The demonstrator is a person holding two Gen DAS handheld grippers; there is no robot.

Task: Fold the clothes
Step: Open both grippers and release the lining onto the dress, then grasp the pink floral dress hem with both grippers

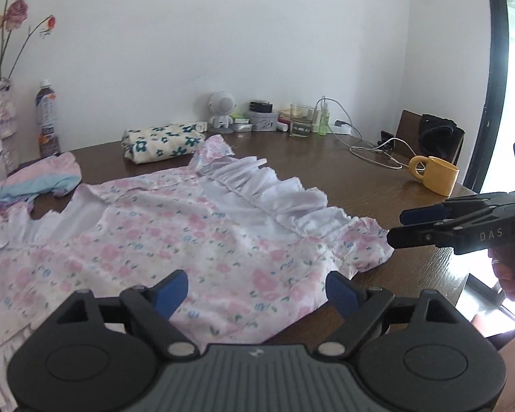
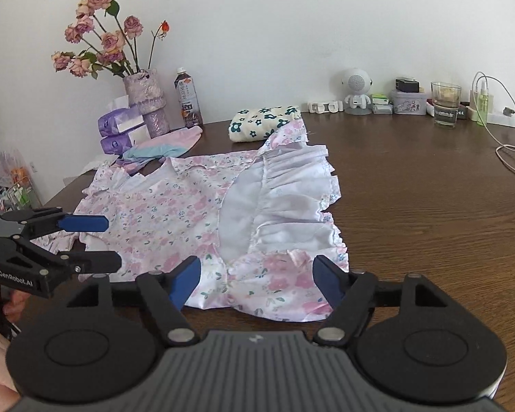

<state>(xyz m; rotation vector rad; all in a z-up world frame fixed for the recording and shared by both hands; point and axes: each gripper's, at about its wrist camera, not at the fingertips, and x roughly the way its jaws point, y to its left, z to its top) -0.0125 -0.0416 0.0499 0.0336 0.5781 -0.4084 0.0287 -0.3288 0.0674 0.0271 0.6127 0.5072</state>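
A pink floral garment with white ruffles (image 1: 175,237) lies spread on the dark wooden table (image 1: 377,178); it also shows in the right wrist view (image 2: 189,213). Its right side is folded over, showing the white lining (image 2: 285,202). My left gripper (image 1: 257,292) is open and empty, just above the garment's near edge. My right gripper (image 2: 257,278) is open and empty, over the garment's near right corner. Each gripper shows in the other's view, the right (image 1: 400,226) beside the ruffled sleeve, the left (image 2: 113,240) at the garment's left edge.
A folded cream cloth with dark flowers (image 2: 264,122) and a pink-and-blue garment (image 2: 161,147) lie behind. A vase of roses (image 2: 144,103), tissue packs (image 2: 120,130), bottle (image 2: 187,98), robot figurine (image 2: 357,91), glass (image 2: 445,103), cables (image 2: 511,158) and a yellow mug (image 1: 436,175) stand around.
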